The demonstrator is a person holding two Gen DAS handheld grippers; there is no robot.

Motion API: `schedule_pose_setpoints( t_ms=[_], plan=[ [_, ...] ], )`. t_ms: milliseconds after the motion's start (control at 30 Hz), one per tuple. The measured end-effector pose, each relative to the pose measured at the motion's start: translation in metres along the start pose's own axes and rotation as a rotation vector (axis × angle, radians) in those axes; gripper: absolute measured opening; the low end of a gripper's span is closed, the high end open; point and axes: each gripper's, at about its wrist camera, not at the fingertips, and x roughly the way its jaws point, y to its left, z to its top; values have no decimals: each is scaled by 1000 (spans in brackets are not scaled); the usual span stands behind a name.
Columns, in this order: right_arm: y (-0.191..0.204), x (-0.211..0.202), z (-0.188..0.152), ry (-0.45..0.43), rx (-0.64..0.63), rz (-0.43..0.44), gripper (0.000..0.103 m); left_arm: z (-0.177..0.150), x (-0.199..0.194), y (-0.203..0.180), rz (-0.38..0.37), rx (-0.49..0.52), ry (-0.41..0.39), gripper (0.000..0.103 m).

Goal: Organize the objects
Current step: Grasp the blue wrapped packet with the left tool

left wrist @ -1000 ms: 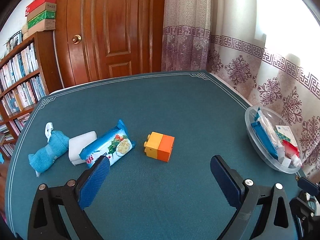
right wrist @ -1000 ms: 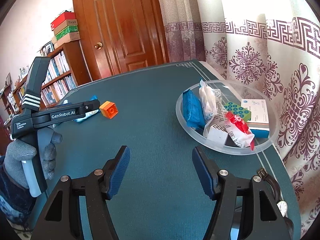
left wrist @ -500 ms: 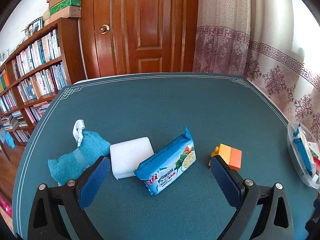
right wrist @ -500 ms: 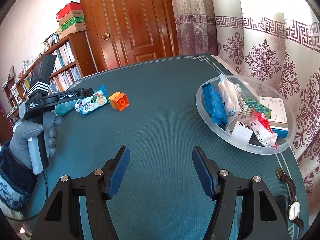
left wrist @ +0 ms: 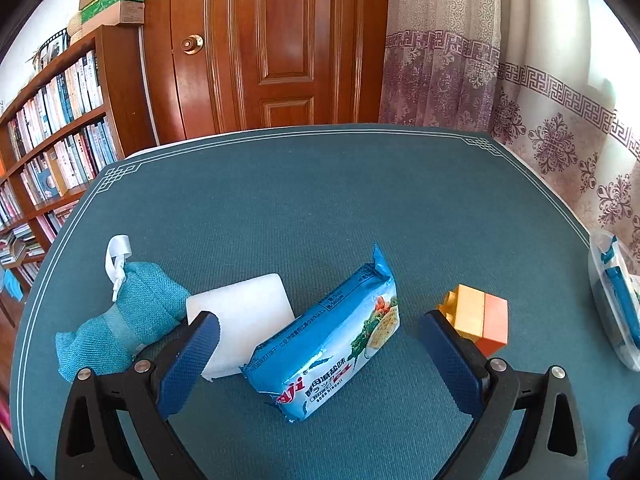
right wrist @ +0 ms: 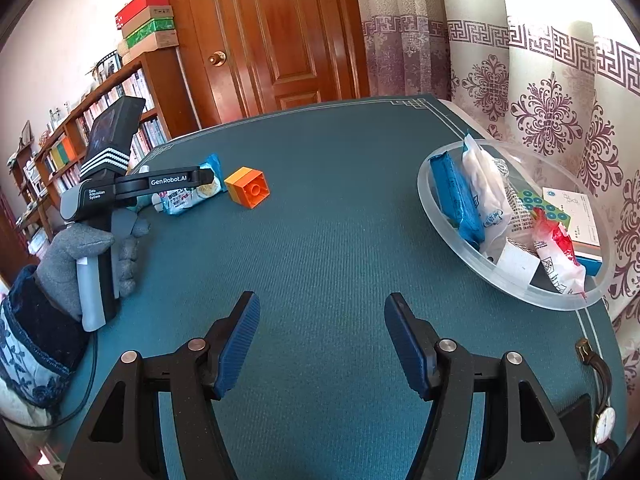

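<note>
A blue biscuit packet (left wrist: 332, 340) lies on the teal table between the open jaws of my left gripper (left wrist: 320, 360), which is empty. A white block (left wrist: 244, 312) and a teal cloth pouch (left wrist: 124, 320) lie to its left. A yellow-and-orange toy brick (left wrist: 478, 320) sits to its right, beside the right finger. My right gripper (right wrist: 320, 344) is open and empty over bare table. In the right wrist view the packet (right wrist: 192, 196) and brick (right wrist: 248, 190) lie far left, and the clear bowl (right wrist: 444, 228) stands at the right.
The bowl holds several packets and boxes; its edge shows in the left wrist view (left wrist: 612, 344). A wristwatch (right wrist: 600, 400) lies at the table's right front corner. A bookshelf (left wrist: 52, 128) and a wooden door (left wrist: 280, 44) stand behind the table.
My left gripper has swung left and moved closer, so the biscuit packet now lies between its fingers. My right gripper has drawn back a little from the bowl.
</note>
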Motion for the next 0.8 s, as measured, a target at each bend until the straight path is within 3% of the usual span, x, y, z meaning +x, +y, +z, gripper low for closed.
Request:
schedule_pose_setpoints(
  t_ms=[467, 800],
  plan=[
    [0, 4, -1, 5, 9, 19, 66, -14, -16, -27, -154, 13, 54, 102],
    [0, 3, 0, 2, 9, 32, 66, -16, -17, -16, -109, 30, 36, 102]
  ],
)
